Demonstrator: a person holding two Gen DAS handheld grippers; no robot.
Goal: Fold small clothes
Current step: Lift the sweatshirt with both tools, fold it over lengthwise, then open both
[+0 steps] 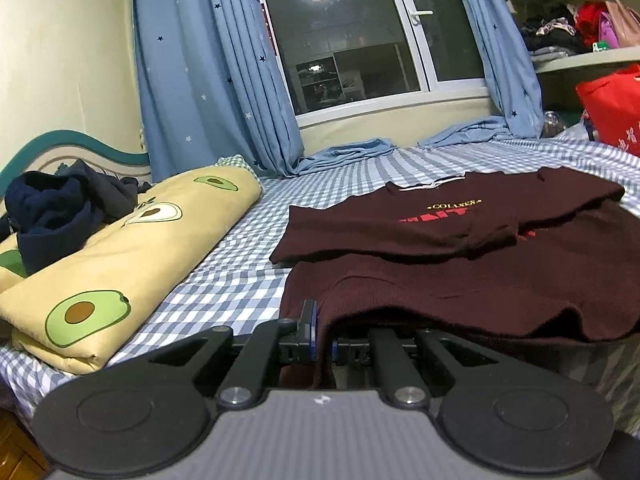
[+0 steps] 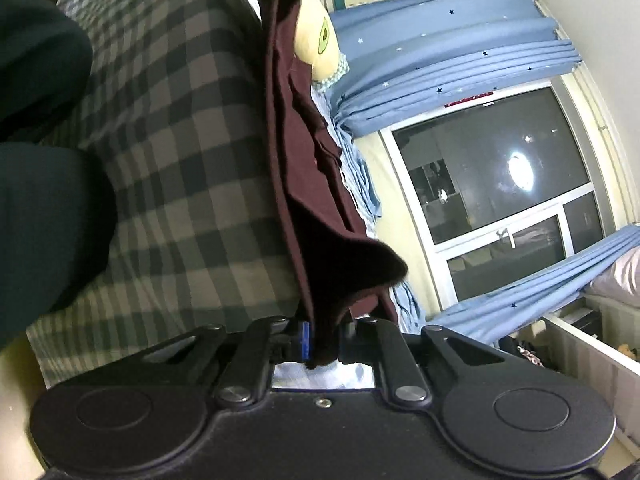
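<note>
A maroon shirt [image 1: 452, 256] with red and gold lettering lies on the checked bed sheet [image 1: 224, 276], its sleeves folded in over the chest. My left gripper [image 1: 324, 344] is shut on the shirt's near hem, and the cloth drapes over its right finger. In the right wrist view the camera is rolled on its side. There the maroon shirt [image 2: 304, 184] runs up the middle of the picture, and my right gripper [image 2: 324, 340] is shut on another part of its near edge, with cloth pinched between the pads.
A folded yellow avocado-print quilt [image 1: 128, 256] lies on the left of the bed with dark blue clothes [image 1: 56, 216] piled on it. Blue star curtains [image 1: 208, 80] and a window stand behind. A red bag [image 1: 612, 108] and shelves are at the right. A person's dark sleeve [image 2: 40, 184] fills the left.
</note>
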